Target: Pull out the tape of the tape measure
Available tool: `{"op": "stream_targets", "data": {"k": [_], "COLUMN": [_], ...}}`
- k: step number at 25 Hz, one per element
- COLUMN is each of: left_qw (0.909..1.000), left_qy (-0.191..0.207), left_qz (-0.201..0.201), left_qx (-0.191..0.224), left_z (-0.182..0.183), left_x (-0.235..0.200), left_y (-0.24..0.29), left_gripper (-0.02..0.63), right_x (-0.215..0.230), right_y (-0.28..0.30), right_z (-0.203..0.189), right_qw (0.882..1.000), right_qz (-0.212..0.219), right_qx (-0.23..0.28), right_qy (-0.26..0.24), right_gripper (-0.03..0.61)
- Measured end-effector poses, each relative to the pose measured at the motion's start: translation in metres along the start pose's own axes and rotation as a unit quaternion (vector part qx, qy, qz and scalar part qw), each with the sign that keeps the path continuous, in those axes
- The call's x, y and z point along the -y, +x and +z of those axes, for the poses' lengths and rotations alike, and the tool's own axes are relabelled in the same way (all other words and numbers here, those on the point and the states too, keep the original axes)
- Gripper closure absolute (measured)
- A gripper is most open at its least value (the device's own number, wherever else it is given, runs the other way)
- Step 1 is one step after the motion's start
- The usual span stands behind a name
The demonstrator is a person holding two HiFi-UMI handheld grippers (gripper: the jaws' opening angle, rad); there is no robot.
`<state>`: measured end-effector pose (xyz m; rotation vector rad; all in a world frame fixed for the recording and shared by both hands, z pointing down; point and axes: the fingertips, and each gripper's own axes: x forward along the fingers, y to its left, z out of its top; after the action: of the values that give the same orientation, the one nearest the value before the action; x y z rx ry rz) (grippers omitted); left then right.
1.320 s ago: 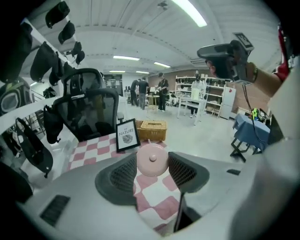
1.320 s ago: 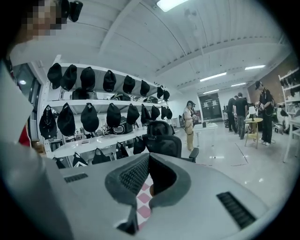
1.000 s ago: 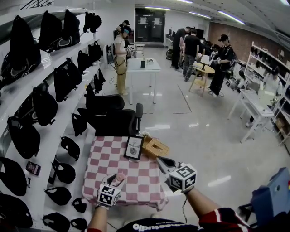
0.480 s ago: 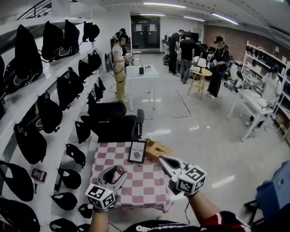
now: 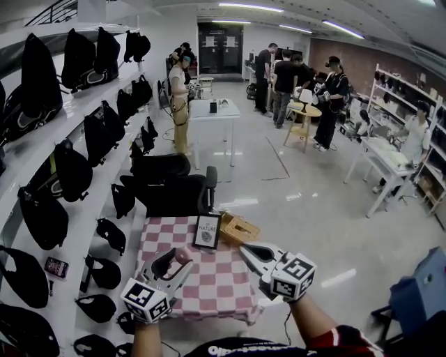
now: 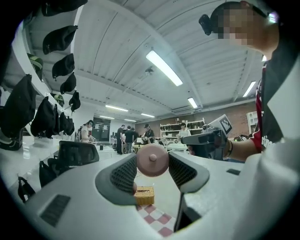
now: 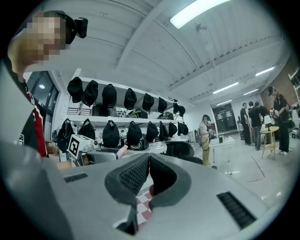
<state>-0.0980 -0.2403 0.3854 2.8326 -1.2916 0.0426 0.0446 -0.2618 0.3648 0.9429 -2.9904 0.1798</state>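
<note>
My left claw (image 6: 152, 170) is clamped on the round pink tape measure (image 6: 152, 160), raised above the red-and-white checked tablecloth (image 5: 223, 279) to anchor the case for pulling. My right claw (image 7: 149, 169) is pressed together, apparently empty; no tape tab is discernible.

Bright, even light falls from long ceiling strips (image 5: 244, 7); the glossy floor (image 5: 327, 209) carries pale glare streaks; shadows are faint; the head view bends lines at its edges; both gripper views sit inside dark round vignettes; the left gripper (image 6: 153, 164), tape measure (image 6: 151, 157) and right gripper (image 7: 149, 161) loom close and soft-focused.
</note>
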Motion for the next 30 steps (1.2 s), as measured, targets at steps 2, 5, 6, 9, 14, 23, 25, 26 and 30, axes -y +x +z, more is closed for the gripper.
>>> {"op": "stream_targets", "data": {"k": [2, 5, 6, 9, 14, 23, 25, 26, 30], "left_qw": [0.9999, 0.9997, 0.9996, 0.9993, 0.9971, 0.9902, 0.9876, 0.9860, 0.9800], "left_qy": [0.008, 0.016, 0.016, 0.020, 0.045, 0.063, 0.059, 0.058, 0.068], "left_qz": [-0.007, -0.017, -0.020, -0.028, -0.056, -0.121, -0.143, -0.153, -0.180], "left_qx": [-0.006, -0.012, -0.012, -0.013, -0.024, -0.030, -0.029, -0.029, -0.050], "left_z": [0.002, 0.005, 0.006, 0.011, 0.013, 0.014, 0.015, 0.015, 0.013], "left_x": [0.002, 0.004, 0.004, 0.007, 0.016, 0.040, 0.048, 0.052, 0.065], "left_y": [-0.001, -0.001, -0.002, -0.001, 0.001, 0.000, -0.001, -0.001, -0.002], "left_gripper": [0.399, 0.399, 0.399, 0.399, 0.399, 0.399, 0.399, 0.399, 0.399], "right_x": [-0.004, -0.011, -0.013, -0.016, -0.026, -0.049, -0.057, -0.060, -0.070], "right_y": [0.001, 0.004, 0.005, 0.007, 0.012, 0.024, 0.025, 0.025, 0.026], "right_z": [0.000, 0.001, 0.001, 0.005, 0.009, 0.006, 0.007, 0.007, 0.005], "right_qw": [1.000, 0.999, 0.999, 0.999, 0.997, 0.993, 0.991, 0.990, 0.987], "right_qz": [0.011, 0.031, 0.036, 0.041, 0.064, 0.111, 0.126, 0.133, 0.158], "right_qx": [-0.001, -0.006, -0.008, -0.007, -0.008, -0.020, -0.021, -0.021, -0.022], "right_qy": [-0.003, -0.014, -0.018, -0.025, -0.036, -0.036, -0.033, -0.033, -0.036], "right_gripper": [0.560, 0.522, 0.518, 0.518, 0.520, 0.522, 0.522, 0.520, 0.520]}}
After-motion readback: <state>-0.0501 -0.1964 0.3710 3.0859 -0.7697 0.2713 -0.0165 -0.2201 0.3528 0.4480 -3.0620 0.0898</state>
